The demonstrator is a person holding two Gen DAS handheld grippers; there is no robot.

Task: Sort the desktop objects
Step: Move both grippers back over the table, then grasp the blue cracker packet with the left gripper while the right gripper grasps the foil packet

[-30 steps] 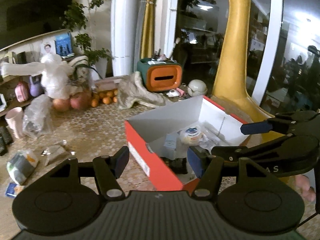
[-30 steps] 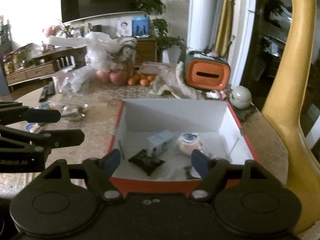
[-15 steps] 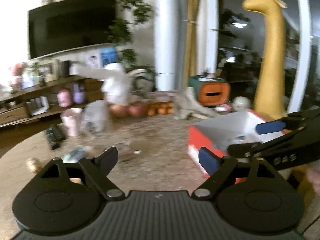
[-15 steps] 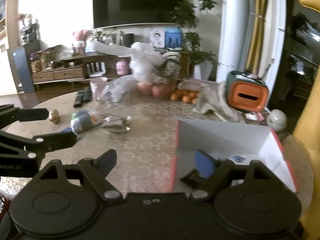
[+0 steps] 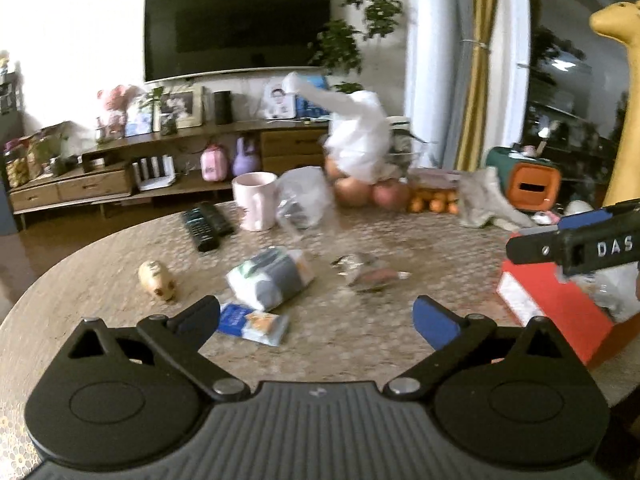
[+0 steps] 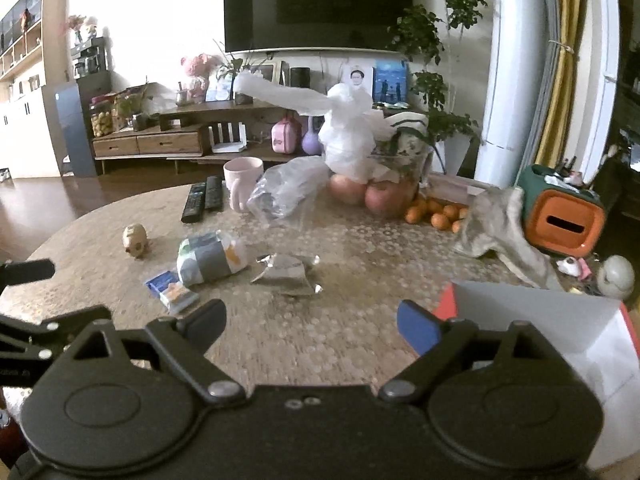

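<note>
Round patterned table (image 6: 360, 240) carries loose packets at 10 o'clock of the red box (image 6: 560, 320), so both the left gripper (image 5: 316, 316) and right gripper (image 6: 312, 320), their jaws just widened and empty, face the silver pouch (image 6: 286, 276).

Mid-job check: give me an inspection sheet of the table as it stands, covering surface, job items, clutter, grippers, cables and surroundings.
Surface: round patterned table, lit, partly blurred.
Job's things: red box at right; loose on the table are a blue packet, a grey-and-white pack, a crumpled foil wrapper and a small skull figure.
Clutter: two remotes, pink mug, plastic bags, apples, oranges, cloth, orange-and-green container.
Grippers: left gripper and right gripper both open, jaws just opened, nothing between the fingers.
Cables: nothing seen.
Surroundings: television, wooden cabinet, plant, yellow giraffe figure.
</note>
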